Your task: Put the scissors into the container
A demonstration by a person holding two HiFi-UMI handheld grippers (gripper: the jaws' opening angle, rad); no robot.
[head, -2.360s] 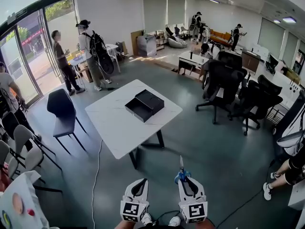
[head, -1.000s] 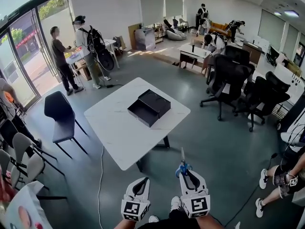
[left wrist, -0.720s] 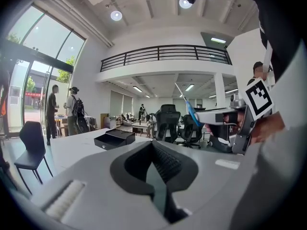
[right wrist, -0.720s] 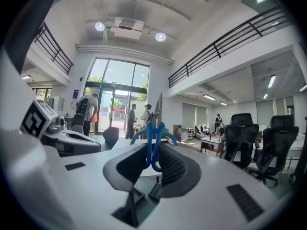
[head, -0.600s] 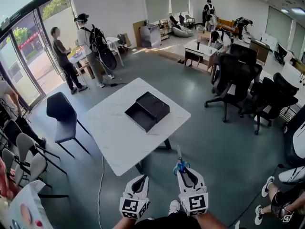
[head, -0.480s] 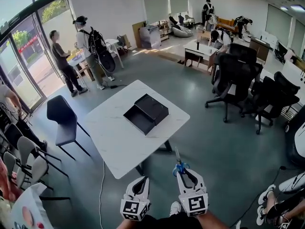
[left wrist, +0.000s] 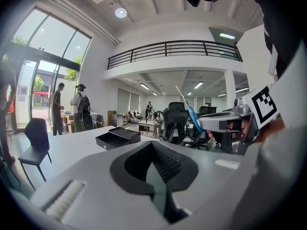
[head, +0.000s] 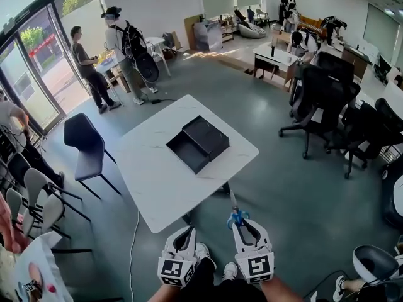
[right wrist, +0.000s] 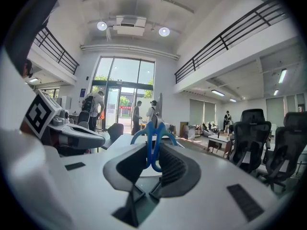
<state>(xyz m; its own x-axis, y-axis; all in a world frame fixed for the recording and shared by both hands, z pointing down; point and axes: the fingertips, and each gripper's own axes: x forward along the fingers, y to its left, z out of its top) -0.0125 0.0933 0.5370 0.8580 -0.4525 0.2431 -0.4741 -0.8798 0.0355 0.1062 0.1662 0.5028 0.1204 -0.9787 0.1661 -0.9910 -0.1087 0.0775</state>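
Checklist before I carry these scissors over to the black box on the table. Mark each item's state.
1. Scissors secure in the right gripper: ok, the blue handles are clamped between its jaws, blades pointing ahead.
2. Left gripper free: ok, jaws together with nothing between them.
3. Black container open: ok, the open half faces up beside its other half and looks empty.
4. Container within reach: not ok, both grippers are over the floor, short of the table's near edge.
5. Path across the table: ok, the white top between that edge and the container is bare.
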